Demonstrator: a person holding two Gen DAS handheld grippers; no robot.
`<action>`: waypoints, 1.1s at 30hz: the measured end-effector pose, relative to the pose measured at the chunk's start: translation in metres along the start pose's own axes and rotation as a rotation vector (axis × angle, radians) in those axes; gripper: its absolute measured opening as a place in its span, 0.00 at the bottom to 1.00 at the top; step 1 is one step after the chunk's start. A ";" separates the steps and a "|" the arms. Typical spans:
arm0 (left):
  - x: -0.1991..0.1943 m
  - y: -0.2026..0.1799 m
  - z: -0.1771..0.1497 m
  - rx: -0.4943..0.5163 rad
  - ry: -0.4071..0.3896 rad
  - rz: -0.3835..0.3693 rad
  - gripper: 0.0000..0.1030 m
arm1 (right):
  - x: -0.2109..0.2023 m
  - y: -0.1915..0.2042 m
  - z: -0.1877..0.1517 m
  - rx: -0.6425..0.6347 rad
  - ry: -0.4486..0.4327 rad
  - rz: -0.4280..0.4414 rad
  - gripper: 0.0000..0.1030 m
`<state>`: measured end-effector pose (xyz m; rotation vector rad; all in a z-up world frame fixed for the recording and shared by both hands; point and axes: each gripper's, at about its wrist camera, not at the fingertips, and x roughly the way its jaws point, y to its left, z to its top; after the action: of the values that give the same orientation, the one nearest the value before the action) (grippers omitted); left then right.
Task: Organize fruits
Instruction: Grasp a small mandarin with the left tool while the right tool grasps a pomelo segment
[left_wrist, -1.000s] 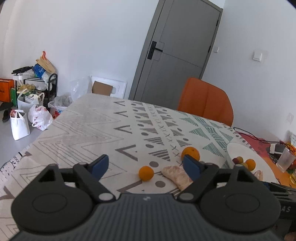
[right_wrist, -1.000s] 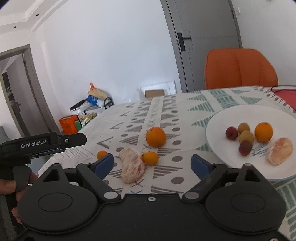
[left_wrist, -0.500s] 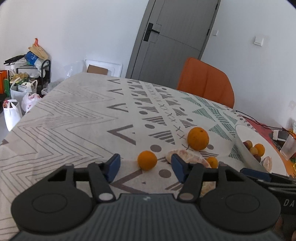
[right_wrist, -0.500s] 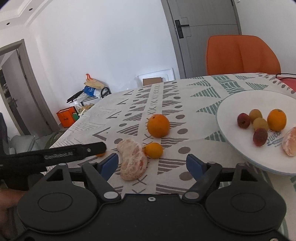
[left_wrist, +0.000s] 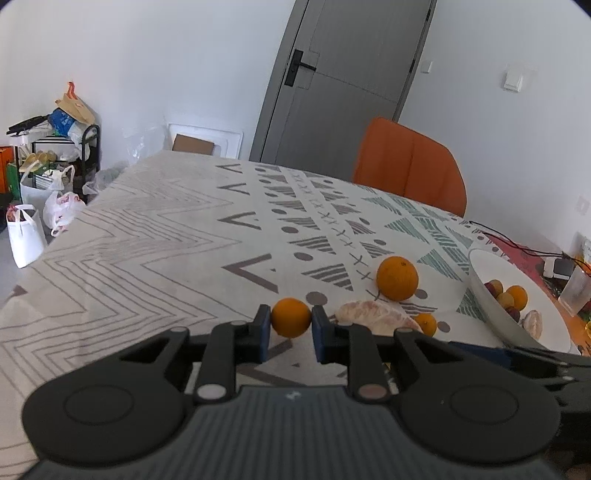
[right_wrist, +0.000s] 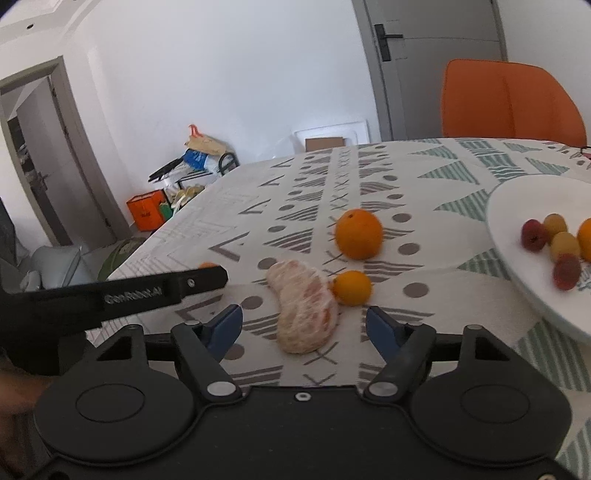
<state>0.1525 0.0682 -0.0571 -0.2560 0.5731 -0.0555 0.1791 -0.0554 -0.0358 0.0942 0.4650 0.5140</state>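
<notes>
Patterned tablecloth (left_wrist: 155, 258) looks slick; my left gripper (left_wrist: 291, 326) pinches the small orange (left_wrist: 291, 317) at frame centre, and it may squirt out. Right gripper (right_wrist: 304, 326) jaws are closing around the peeled segment (right_wrist: 304, 304), not yet touching, and may crush it.

My pads (left_wrist: 263, 334) are blue on black arms. Mandarin (left_wrist: 291, 317) between the left ones – solid orange. Orange (right_wrist: 358, 233) same hue, second mandarin (right_wrist: 352, 287) too. Peeled segment (right_wrist: 304, 305) is pale pink with white pith. Cloth (left_wrist: 155, 236) is off-white – grey zigzags and chevrons, grey dots and crosses, green striped triangles. Plate (right_wrist: 517, 258) white, holding red and yellow small fruits. Chair (right_wrist: 511, 99) orange, door (left_wrist: 351, 74) grey, walls white.
</notes>
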 end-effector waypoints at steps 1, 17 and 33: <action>-0.003 0.001 0.000 0.000 -0.006 0.002 0.21 | 0.002 0.001 0.000 0.001 0.006 0.003 0.71; -0.029 0.010 -0.009 -0.018 -0.020 0.006 0.21 | 0.004 0.008 -0.004 -0.031 0.016 -0.020 0.23; -0.031 -0.004 -0.022 -0.011 -0.016 -0.013 0.21 | -0.021 -0.003 -0.018 -0.021 0.005 -0.006 0.31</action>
<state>0.1143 0.0632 -0.0574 -0.2712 0.5556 -0.0629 0.1564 -0.0689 -0.0436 0.0715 0.4650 0.5131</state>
